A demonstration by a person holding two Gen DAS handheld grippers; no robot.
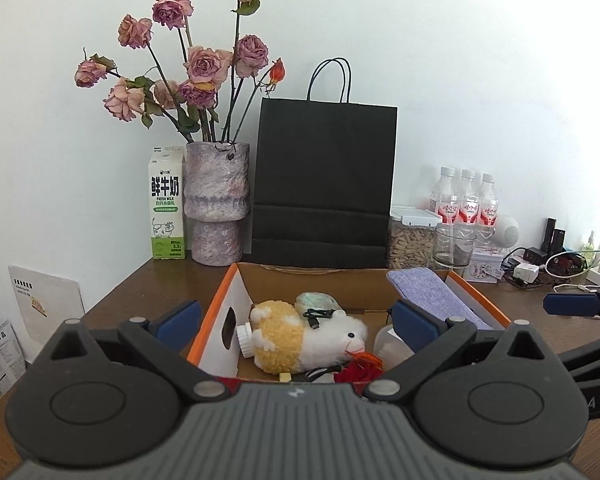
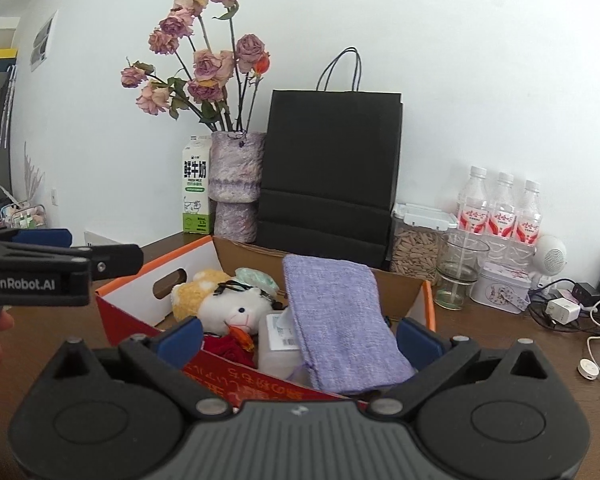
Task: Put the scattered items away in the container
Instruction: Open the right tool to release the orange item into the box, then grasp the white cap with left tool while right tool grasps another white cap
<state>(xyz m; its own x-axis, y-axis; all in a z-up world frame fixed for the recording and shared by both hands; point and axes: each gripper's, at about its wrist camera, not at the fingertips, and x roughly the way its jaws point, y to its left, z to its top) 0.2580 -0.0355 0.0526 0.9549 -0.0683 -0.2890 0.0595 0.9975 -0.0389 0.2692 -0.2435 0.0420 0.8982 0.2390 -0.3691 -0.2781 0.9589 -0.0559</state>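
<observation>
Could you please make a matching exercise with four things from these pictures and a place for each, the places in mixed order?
Things:
1. plush toy
2. purple cloth
3. milk carton
4. drinking glass

Places:
A. left of the vase
B. draped over the box edge
C. in front of the water bottles
D. lying inside the box

Pairs: 1-D, 2-B, 3-A, 4-C

An orange-rimmed cardboard box [image 2: 188, 258] holds a woolly plush toy [image 2: 236, 308]; a lavender knitted cloth [image 2: 336, 320] drapes its three-o'clock side; a black paper bag [image 2: 332, 168] stands at twelve.
</observation>
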